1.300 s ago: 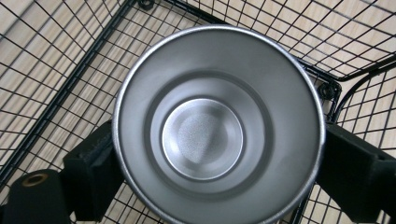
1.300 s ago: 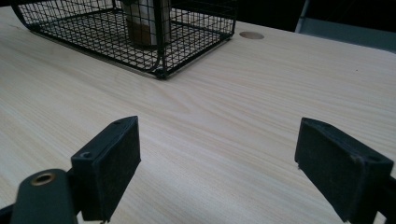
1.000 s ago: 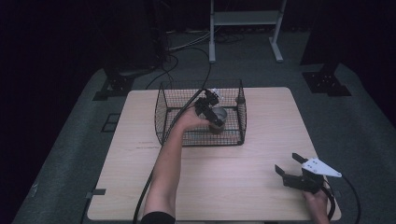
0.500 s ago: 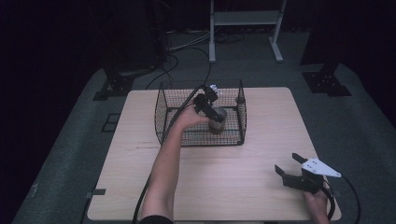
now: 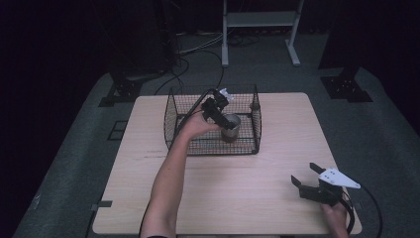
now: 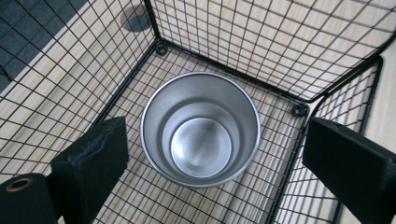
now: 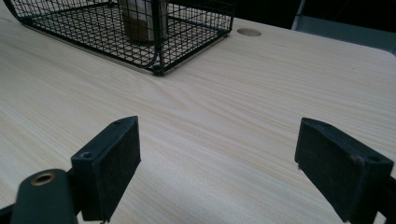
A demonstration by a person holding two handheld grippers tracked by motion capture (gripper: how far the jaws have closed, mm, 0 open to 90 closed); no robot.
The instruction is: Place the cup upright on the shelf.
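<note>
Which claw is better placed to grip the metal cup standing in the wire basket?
Left. The left claw hangs open directly above the metal cup inside the wire basket, jaws either side. The right claw rests open near the table's front right corner.

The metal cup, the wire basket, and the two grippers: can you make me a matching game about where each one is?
Things:
1. metal cup
2. wire basket
3. left gripper
4. right gripper

Places:
A. low over the bare wood near the table's front right corner
B. standing on the table's far half
C. upright inside the basket
D. reaching down into the basket, above the cup

Pairs: 1-C, 2-B, 3-D, 4-A
</note>
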